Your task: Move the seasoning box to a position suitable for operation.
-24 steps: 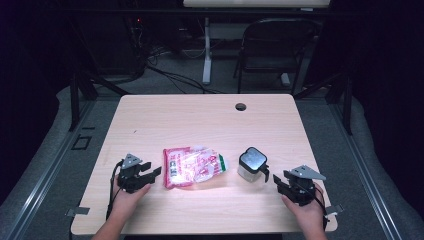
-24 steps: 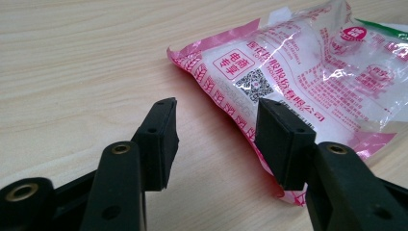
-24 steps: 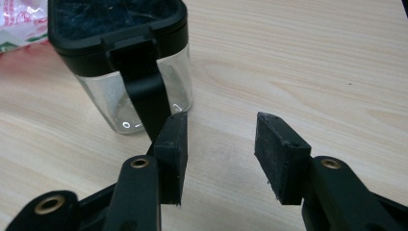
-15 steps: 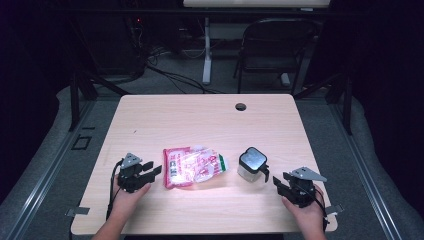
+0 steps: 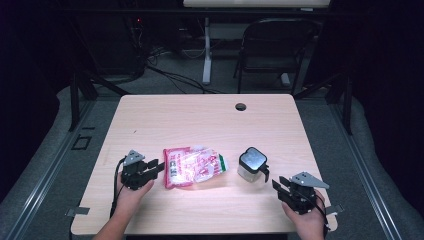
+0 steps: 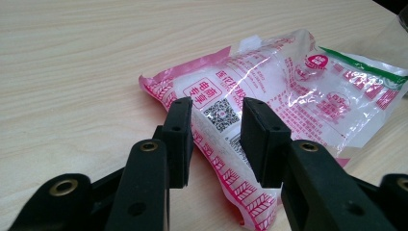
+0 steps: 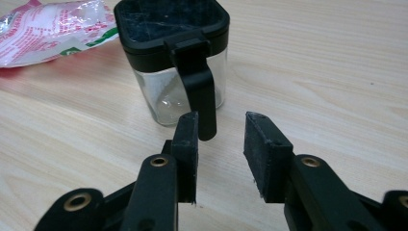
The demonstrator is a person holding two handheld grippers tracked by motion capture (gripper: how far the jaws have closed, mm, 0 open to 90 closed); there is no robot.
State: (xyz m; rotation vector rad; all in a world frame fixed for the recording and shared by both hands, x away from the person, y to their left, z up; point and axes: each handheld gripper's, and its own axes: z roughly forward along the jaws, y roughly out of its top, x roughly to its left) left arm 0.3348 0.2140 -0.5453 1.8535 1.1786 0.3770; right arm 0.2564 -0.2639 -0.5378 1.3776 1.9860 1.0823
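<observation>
Glossy plastic bag (image 6: 288, 91), clear jar (image 7: 168, 91) w/ matt black lid, pale wood-grain table (image 5: 200, 115).

The left gripper (image 5: 156, 166) edges closer to the pink packet (image 5: 194, 165) — its jaws now flank the near edge.

Both black grippers, the left gripper (image 5: 159, 165) and the right gripper (image 5: 278, 186), carry grey three-cornered plates, brass-ringed jaw screws and trailing black cables.

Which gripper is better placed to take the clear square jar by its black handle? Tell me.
Right. The right gripper sits just beside the clear square jar with the black lid, open jaws facing its black handle. The left gripper faces the pink-printed plastic packet.
</observation>
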